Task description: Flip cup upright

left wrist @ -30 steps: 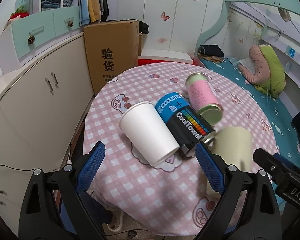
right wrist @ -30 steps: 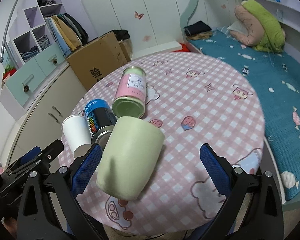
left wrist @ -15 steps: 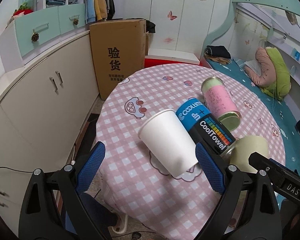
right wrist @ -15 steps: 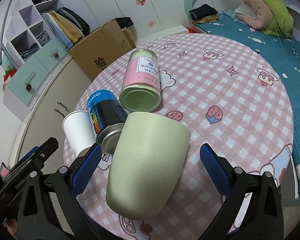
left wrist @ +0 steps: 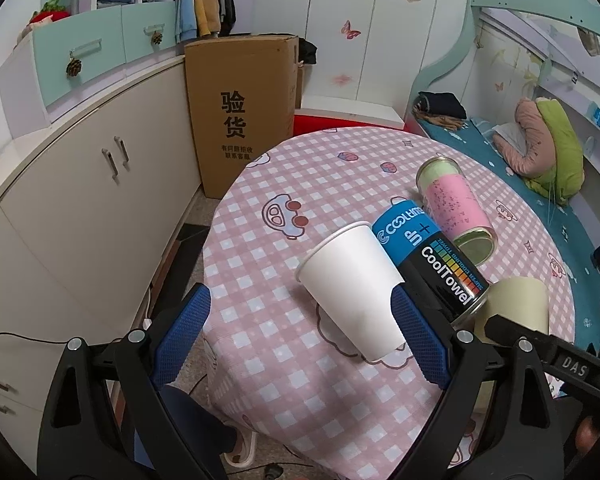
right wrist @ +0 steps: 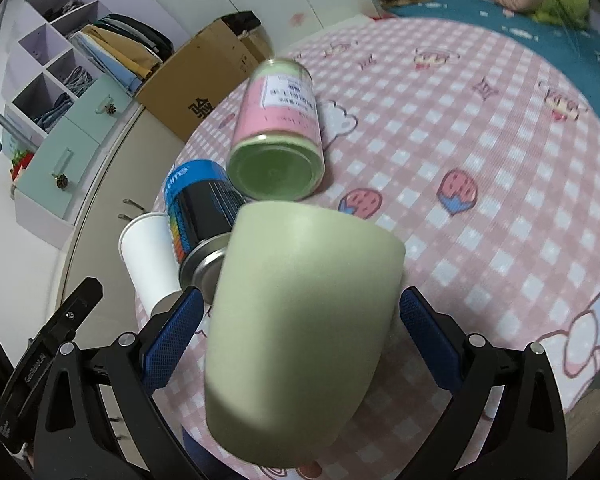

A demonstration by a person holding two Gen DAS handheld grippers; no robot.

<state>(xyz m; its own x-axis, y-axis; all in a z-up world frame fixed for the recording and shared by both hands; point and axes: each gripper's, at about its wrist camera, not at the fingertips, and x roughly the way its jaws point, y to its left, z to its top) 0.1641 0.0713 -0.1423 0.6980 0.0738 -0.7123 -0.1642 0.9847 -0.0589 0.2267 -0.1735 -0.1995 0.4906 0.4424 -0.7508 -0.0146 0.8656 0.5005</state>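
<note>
Right hand-held gripper (right wrist: 296, 328) brackets pale green, matte, tapered cup (right wrist: 300, 332).

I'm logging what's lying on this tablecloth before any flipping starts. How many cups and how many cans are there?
Cups: 2, the white paper cup and the green cup, both on their sides.
Cans: 2, the blue-and-black CoolTowel can and the pink can, also lying down.
Total: 4.

The pale green cup (right wrist: 300, 332) lies on its side on the pink checked tablecloth, base toward the camera.
</note>
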